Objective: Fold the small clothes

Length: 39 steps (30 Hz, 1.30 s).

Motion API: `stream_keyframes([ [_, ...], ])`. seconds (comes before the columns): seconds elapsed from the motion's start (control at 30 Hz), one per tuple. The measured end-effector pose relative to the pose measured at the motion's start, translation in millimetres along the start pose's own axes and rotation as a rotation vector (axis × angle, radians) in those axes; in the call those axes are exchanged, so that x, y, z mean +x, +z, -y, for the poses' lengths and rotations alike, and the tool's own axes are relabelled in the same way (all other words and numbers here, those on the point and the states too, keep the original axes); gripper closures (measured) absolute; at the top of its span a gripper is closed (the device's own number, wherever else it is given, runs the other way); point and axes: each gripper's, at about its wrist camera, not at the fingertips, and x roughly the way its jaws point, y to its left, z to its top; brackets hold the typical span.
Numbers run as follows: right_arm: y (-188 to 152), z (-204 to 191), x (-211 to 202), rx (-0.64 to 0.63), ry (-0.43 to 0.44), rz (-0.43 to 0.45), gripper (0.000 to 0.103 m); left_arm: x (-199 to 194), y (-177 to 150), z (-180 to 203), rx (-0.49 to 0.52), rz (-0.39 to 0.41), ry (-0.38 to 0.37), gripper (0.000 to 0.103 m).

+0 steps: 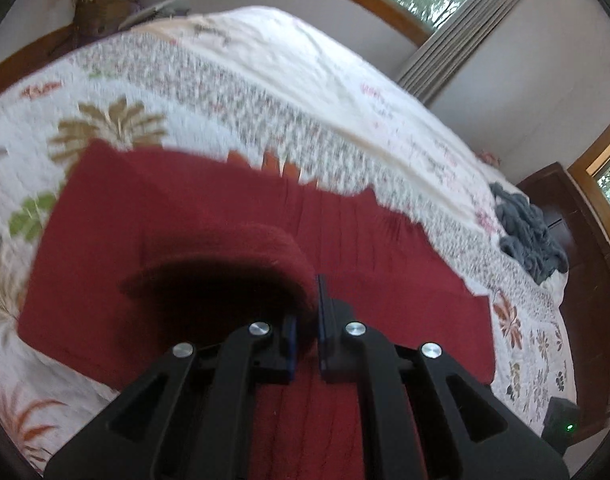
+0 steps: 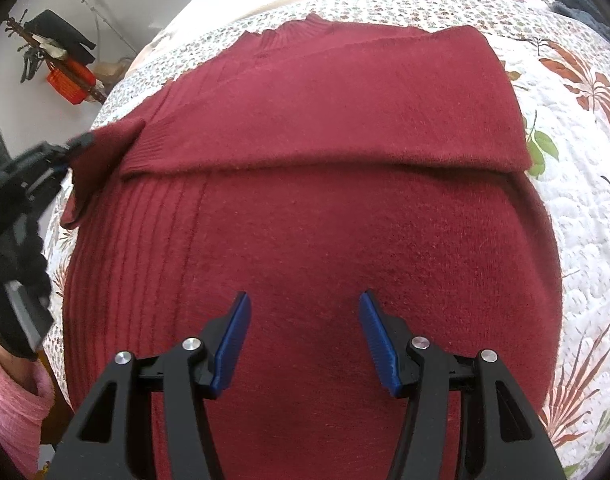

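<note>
A dark red knitted sweater (image 2: pixel 325 216) lies spread on a floral quilt (image 2: pixel 577 216), one part folded across its upper half. My left gripper (image 1: pixel 307 300) is shut on a lifted corner of the red sweater (image 1: pixel 233 248), which curls up over its fingers. In the right wrist view the left gripper (image 2: pixel 75 148) shows at the left edge, pinching the sweater's corner. My right gripper (image 2: pixel 305 308) hovers open above the sweater's middle, with nothing between its blue pads (image 2: pixel 235 344).
A grey-blue garment (image 1: pixel 529 236) lies bunched near the bed's far right edge. A dark wooden nightstand (image 1: pixel 577 264) and a window with curtains (image 1: pixel 465 28) stand beyond. A hand in a black glove and pink sleeve (image 2: pixel 13 392) holds the left gripper. A rack with an orange crate (image 2: pixel 69 80) stands by the wall.
</note>
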Motion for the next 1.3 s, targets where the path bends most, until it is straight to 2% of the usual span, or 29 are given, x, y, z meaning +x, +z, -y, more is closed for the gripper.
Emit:
stream_keyframes([
  [0.13,1,2,2,0.004,0.004,-0.005,0.046,17,-15,-7,-0.012,-0.052,0.015,0.094],
  [0.27,1,1,3,0.002,-0.001,-0.011,0.045,24,-24,-17,-0.046,-0.101,-0.006,0.093],
  [0.33,2,0,2,0.000,-0.004,-0.016,0.045,18,-26,-21,-0.056,-0.121,-0.036,0.093],
  [0.43,6,-2,1,-0.004,-0.006,-0.019,0.045,-3,-32,-27,-0.050,-0.159,-0.066,0.084],
  [0.47,8,-3,-1,-0.003,-0.001,-0.018,0.045,-13,-33,-30,-0.048,-0.157,-0.073,0.080],
  [0.57,16,-9,-7,-0.010,0.022,-0.014,0.045,-47,-26,-43,-0.032,-0.096,-0.044,0.077],
  [0.67,28,-24,-7,-0.027,0.051,-0.017,0.045,-64,-3,-53,-0.031,-0.029,0.004,0.073],
  [0.83,48,-61,-6,-0.085,0.057,-0.012,0.045,-36,26,-56,-0.020,-0.035,0.056,0.073],
  [0.97,62,-91,-3,-0.134,0.065,-0.011,0.045,7,18,-60,0.031,-0.133,0.146,0.075],
  [1.03,70,-105,1,-0.160,0.061,-0.017,0.045,13,10,-67,0.050,-0.137,0.164,0.071],
  [1.2,89,-136,12,-0.186,0.082,-0.038,0.045,3,15,-80,-0.002,-0.150,0.095,0.074],
  [1.3,103,-156,24,-0.186,0.112,-0.055,0.042,-21,25,-83,0.006,-0.099,0.084,0.072],
])
